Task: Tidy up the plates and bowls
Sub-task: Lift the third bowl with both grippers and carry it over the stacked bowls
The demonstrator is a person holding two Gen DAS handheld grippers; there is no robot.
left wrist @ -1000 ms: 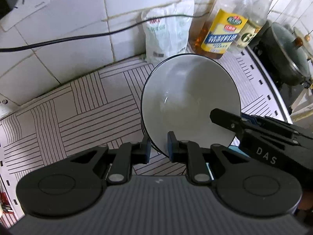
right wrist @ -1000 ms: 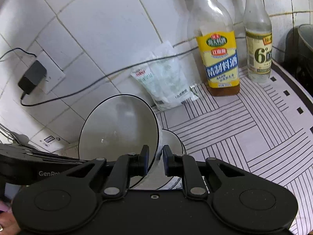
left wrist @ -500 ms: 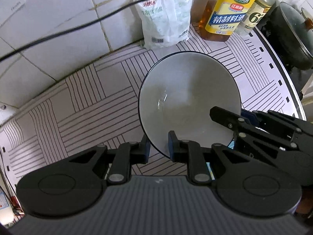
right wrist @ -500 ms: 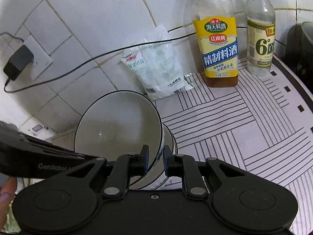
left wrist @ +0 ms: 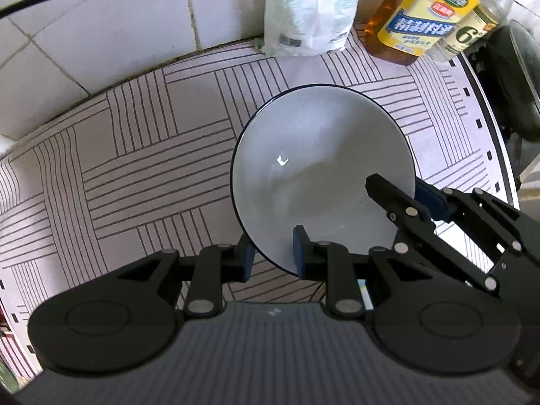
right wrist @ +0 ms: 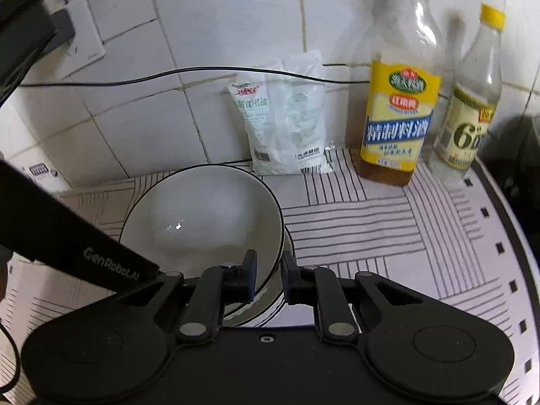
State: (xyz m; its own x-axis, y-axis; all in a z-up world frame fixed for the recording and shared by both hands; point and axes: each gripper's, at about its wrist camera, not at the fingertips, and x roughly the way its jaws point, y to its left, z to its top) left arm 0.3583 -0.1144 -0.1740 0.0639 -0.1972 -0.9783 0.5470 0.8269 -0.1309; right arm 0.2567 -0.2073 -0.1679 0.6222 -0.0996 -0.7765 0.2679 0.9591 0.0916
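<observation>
Top bowl [left wrist: 320, 172] now sits nearly level, nested in a lower bowl [right wrist: 270, 307] on the striped counter [left wrist: 135, 175] — a second ago it was tipped up toward the wall, its mouth facing the cameras. Both hands have brought it down; the wall items have slid up and away in the left wrist view.

Left gripper [left wrist: 271, 254]: jaws have just been opening, near rim of the top bowl between them; the left pad stands clear of the rim, so it straddles rather than pinches. Right gripper [right wrist: 268, 278]: pressed tight on the rim at the bowl's right side, holding as before.

Reading: the stacking step looks all but done — the left is letting go, the right has yet to release.

Containers:
- Top bowl: empty, white inside, dark rim line, one glint of light.
- Lower bowl: mostly hidden; only its rim shows under the right gripper.
- Tall bottle [right wrist: 398, 101] with yellow label: amber liquid low in the base.
- Smaller bottle [right wrist: 472, 108]: contents cannot be told.
- White packet [right wrist: 287, 121] leaning on the tiled wall, sealed.
</observation>
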